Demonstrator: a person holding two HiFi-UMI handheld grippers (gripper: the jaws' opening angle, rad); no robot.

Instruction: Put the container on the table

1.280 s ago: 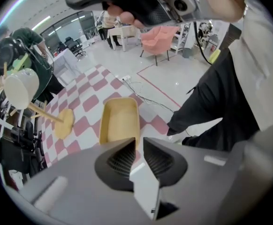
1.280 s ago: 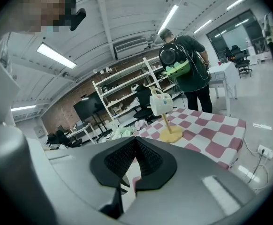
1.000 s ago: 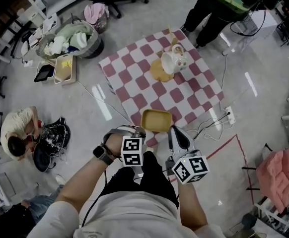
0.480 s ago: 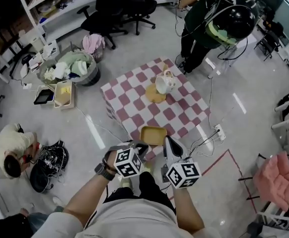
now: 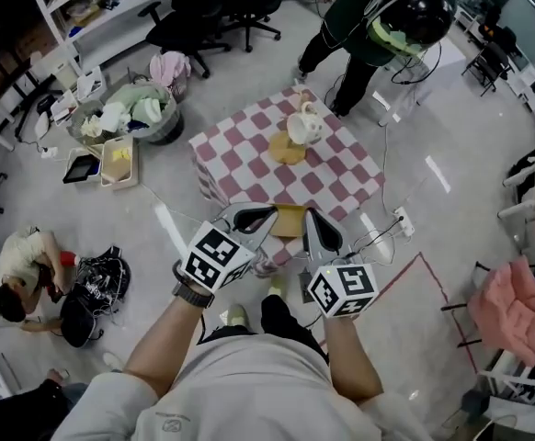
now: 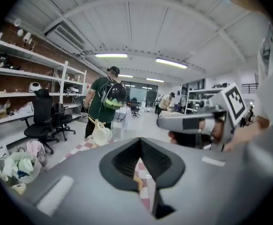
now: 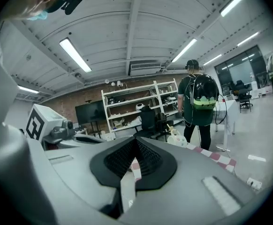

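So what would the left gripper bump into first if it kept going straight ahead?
Probably the yellow container: a yellow sliver of it shows right between the left gripper's jaws, so it seems to be touching it now. Beyond that comes the checked table, though depth is hard to judge.

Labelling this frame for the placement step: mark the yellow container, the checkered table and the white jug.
yellow container (image 5: 289,220): head view, its inner floor.
checkered table (image 5: 244,163): head view, a bare part of its cloth.
white jug (image 5: 302,129): head view, its body.
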